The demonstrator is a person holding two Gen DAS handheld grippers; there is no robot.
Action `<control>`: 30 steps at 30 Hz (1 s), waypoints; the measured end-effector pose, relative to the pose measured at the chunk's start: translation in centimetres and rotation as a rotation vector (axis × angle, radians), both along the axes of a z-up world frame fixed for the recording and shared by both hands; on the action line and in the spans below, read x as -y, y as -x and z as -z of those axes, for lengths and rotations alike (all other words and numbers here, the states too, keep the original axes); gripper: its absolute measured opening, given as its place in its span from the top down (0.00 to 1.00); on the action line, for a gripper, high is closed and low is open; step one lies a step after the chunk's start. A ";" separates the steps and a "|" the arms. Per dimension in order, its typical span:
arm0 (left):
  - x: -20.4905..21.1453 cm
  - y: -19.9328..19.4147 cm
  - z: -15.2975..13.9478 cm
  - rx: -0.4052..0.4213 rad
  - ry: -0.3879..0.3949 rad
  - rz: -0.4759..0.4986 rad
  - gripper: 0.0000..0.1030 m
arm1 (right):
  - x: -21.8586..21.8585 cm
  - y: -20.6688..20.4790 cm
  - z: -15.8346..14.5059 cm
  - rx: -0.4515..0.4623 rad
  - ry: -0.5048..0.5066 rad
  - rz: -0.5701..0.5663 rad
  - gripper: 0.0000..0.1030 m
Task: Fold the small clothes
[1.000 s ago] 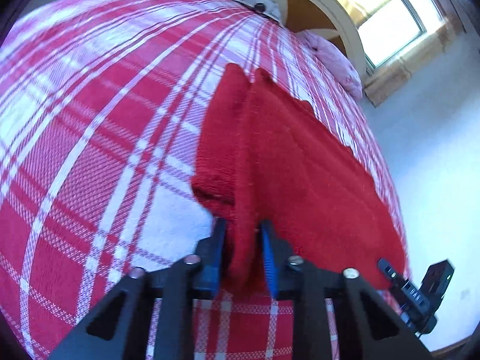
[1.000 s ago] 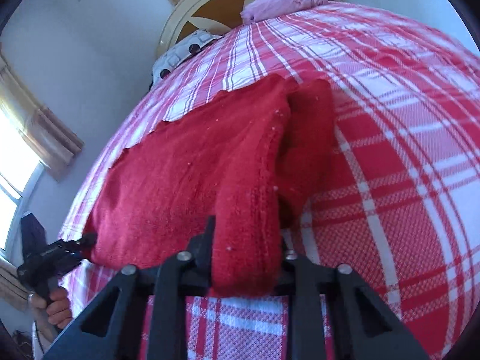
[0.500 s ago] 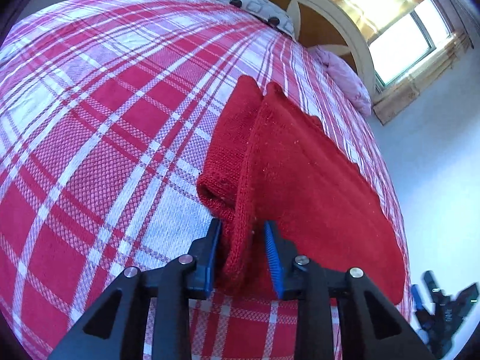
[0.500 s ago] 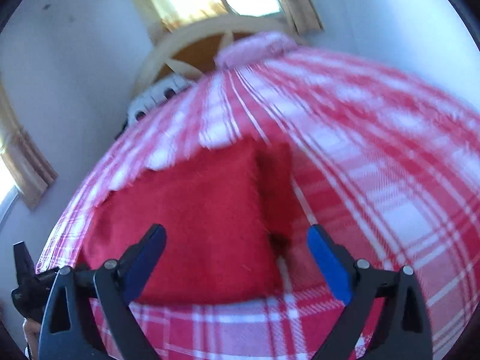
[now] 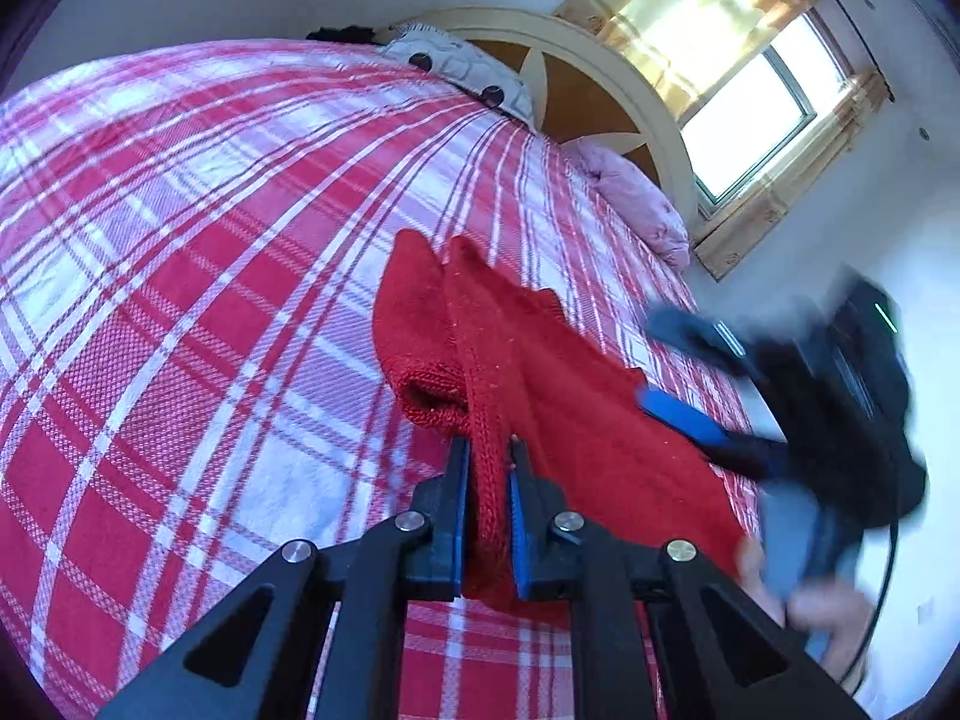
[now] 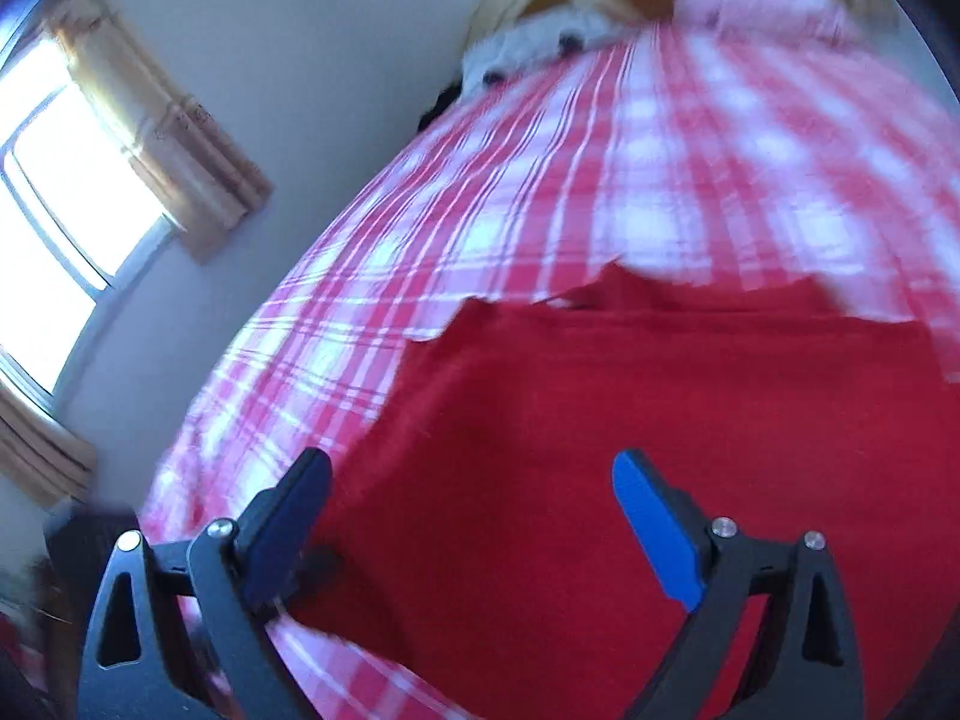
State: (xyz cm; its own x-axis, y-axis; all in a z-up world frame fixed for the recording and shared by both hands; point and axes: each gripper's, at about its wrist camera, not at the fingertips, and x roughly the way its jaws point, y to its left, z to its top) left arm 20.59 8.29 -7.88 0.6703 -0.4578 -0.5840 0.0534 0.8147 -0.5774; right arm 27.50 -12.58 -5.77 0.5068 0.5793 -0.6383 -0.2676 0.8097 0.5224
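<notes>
A red knitted garment [image 5: 570, 396] lies on the red and white plaid bedspread [image 5: 180, 300]. My left gripper [image 5: 487, 468] is shut on the garment's ribbed edge at its near corner, with a folded sleeve just beyond. My right gripper [image 6: 474, 480] is open and empty, hovering low over the flat red garment [image 6: 630, 420]. It also shows blurred in the left wrist view [image 5: 720, 396], over the garment's right side.
A round wooden headboard [image 5: 600, 78] with a white patterned pillow [image 5: 462, 72] and a pink pillow [image 5: 636, 204] stands at the far end of the bed. A curtained window [image 5: 750, 114] is beyond it. The bed's right edge runs by the white wall.
My right gripper let go of the garment's edge, opened wide and swung across over the garment's flat body. My left gripper stays shut on the ribbed edge and has lifted slightly.
</notes>
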 end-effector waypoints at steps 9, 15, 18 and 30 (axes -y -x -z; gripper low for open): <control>2.3 1.4 -0.4 0.083 -0.056 -0.017 0.90 | -8.7 -6.3 0.7 -0.191 0.117 -0.197 0.05; 4.0 2.3 -0.7 0.146 -0.144 0.000 0.90 | -14.3 -6.7 2.1 -0.196 0.438 -0.323 0.07; 3.9 2.1 -0.4 0.136 -0.152 -0.002 0.90 | -14.1 -7.4 3.9 -0.204 0.543 -0.335 0.43; 6.0 3.1 -2.8 0.176 -0.170 0.047 0.90 | -2.0 -6.6 2.1 -0.185 -0.040 -0.169 0.80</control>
State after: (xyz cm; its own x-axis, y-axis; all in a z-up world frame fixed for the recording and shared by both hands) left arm 17.48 2.26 -5.03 0.7488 -0.3962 -0.5314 0.1817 0.8937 -0.4103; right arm 34.07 -10.63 -7.89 0.2772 0.6722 -0.6865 -0.2940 0.7396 0.6054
